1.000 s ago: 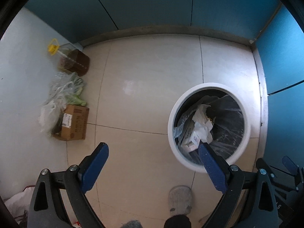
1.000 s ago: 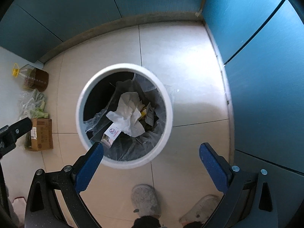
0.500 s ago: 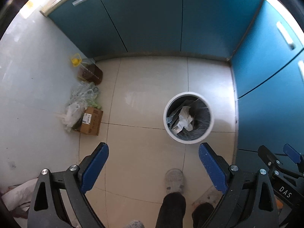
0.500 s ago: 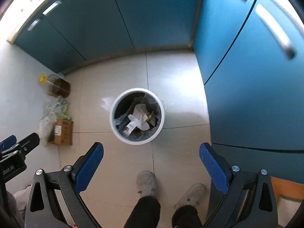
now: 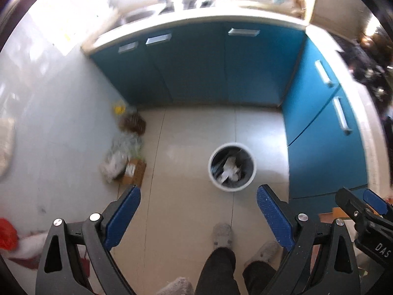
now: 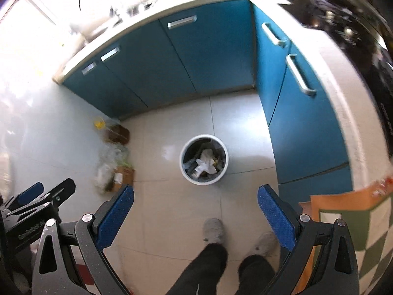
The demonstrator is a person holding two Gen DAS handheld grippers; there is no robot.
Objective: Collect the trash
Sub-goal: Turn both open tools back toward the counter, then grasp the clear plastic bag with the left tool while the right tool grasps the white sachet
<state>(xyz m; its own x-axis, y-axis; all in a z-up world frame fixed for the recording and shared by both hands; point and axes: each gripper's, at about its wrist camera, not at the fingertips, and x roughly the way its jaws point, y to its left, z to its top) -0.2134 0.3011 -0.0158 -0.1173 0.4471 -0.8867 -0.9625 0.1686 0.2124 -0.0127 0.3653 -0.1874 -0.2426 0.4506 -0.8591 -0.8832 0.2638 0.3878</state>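
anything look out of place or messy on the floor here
Yes: a loose heap lies on the floor against the left wall, not in the white bin: crumpled plastic bags, a cardboard box and a yellow-capped jug. The bin itself stands upright with paper inside, nothing spilled around it. Both grippers hang open and empty.

Pale tiled floor fills the middle. Blue cabinets run from twelve to three o'clock under a white counter. A grey wall stands at nine o'clock. Bright light washes the top.
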